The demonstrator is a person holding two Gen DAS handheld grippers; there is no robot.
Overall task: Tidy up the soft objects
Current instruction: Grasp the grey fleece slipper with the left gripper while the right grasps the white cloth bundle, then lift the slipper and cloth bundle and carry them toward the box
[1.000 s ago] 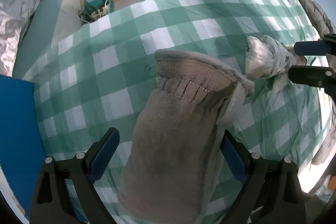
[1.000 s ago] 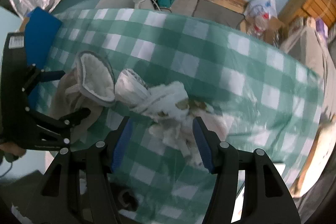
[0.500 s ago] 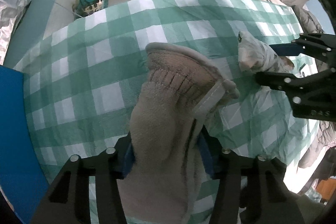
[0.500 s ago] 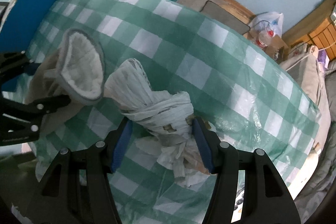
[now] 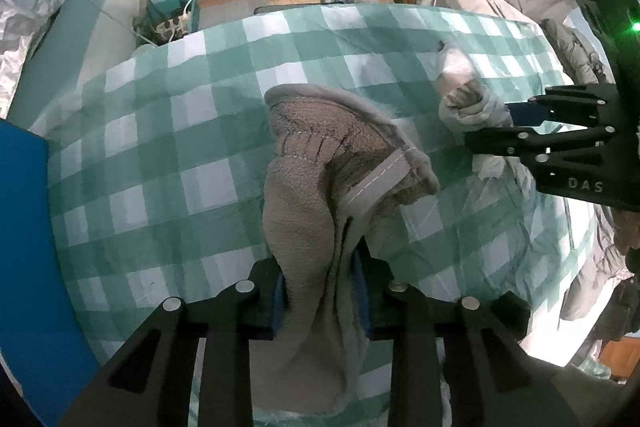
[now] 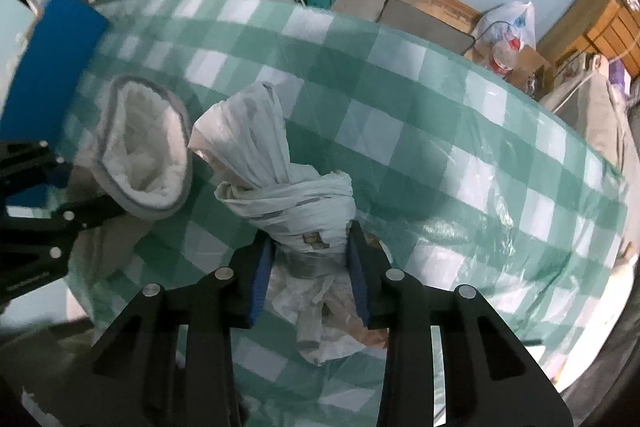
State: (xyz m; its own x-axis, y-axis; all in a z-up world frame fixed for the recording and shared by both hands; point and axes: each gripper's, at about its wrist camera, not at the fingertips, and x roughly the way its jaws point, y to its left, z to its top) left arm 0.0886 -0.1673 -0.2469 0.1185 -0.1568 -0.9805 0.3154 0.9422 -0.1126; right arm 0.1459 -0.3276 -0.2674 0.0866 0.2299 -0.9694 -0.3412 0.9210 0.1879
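Between the left gripper (image 5: 320, 291) fingers, a grey fleece slipper (image 5: 320, 195) sits clamped above the checkered desk (image 5: 160, 155); right gripper (image 6: 308, 279) fingers pinch the knotted plastic bag bundle (image 6: 288, 195) beside it.

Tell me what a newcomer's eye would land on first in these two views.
First, the grey fleece slipper, clamped in the left gripper at the centre of the left wrist view, its white fleecy opening facing the other camera. Beside it, the right gripper is shut on a knotted white plastic bag bundle. Under both spreads the green-and-white checked tablecloth.
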